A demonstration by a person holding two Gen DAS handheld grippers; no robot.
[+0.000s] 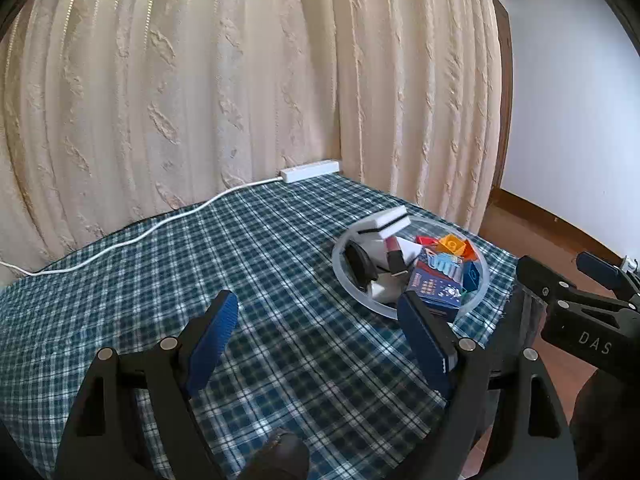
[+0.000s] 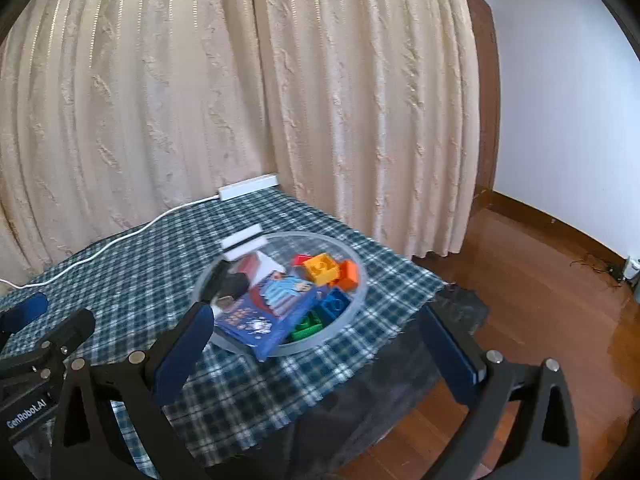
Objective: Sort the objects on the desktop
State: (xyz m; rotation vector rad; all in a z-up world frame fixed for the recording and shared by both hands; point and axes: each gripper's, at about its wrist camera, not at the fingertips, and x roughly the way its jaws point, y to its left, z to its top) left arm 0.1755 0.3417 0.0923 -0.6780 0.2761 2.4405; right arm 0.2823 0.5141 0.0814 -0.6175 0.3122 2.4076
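Left wrist view
- Left hand-held gripper [image 1: 320,328]: I read it released, jaws wide, nothing between them, over bare checked cloth [image 1: 160,272].
- Bench: cloth-covered; a white power strip [image 1: 310,171] lies at the far edge by the curtain [image 1: 200,80].
- Clear bowl [image 1: 340,270]: on the cloth toward the right edge of the bench, holding the sorted items: white blocks [image 1: 390,220], a blue card box [image 1: 436,284], coloured bricks [image 1: 452,245].
- Right hand-held gripper [image 1: 568,300]: seen from the side only, at the right, beyond the bowl.

Right wrist view
- Right hand-held gripper [image 2: 320,344]: released, jaws at full spread, empty; its left finger sits just in front of the bowl [image 2: 360,296].
- Blue card box [image 2: 268,312]: lying tilted, one corner riding over the near rim.
- Bricks: orange [image 2: 322,267], blue [image 2: 334,304] and green [image 2: 306,326], all inside.
- Loose items: I see none left on the cloth.

Assessment
- Step in hand: I judge the last deposit made, both tools clear.
- Next move: confirm nothing remains outside; nudge the box fully in if needed.
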